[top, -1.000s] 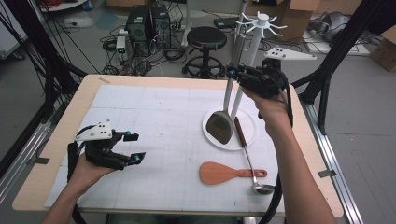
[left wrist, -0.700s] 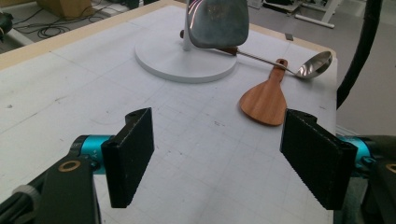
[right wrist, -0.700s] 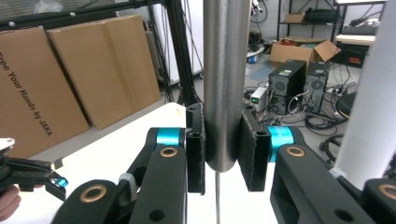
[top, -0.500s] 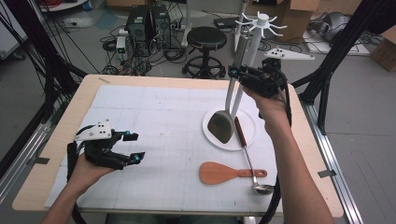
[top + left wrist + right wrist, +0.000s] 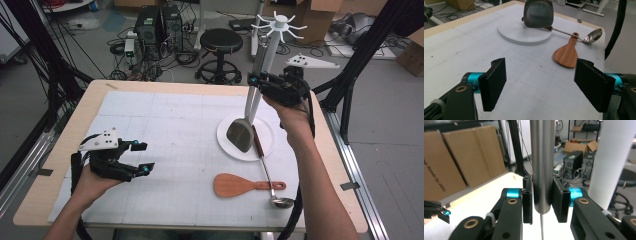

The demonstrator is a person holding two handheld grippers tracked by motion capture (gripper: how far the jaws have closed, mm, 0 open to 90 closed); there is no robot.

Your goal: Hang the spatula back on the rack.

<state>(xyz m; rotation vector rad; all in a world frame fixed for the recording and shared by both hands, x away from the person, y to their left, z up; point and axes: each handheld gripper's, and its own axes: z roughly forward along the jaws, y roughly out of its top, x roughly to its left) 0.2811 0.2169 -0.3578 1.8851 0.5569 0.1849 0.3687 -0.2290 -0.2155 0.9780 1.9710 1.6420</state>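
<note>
1. Steel is what the right gripper [image 5: 254, 80] is clamped on. Its jaws are narrow, and both pads press the round handle of the spatula [image 5: 541, 170] from either side.
2. The spatula hangs upright from that grip. Its dark blade [image 5: 241, 134] is well below the jaws, over the white disc [image 5: 265, 145], and whether it touches the disc I cannot tell.
3. The white hook rack [image 5: 278, 22] rises just beyond and above this gripper, and its pole stands close beside the held handle.
4. The step in hand looks like carrying the spatula up to hang it on the rack.
5. The next move probably calls for raising the handle's top end to a hook, lining it up, and only then easing the jaws apart. Letting go too soon could drop the blade onto the disc.
6. The left gripper [image 5: 142, 157] rests low with its jaws wide and nothing between them. Ahead of it lie the wooden paddle [image 5: 567, 53] and the ladle [image 5: 593, 35], likely the next to be hung.
</note>
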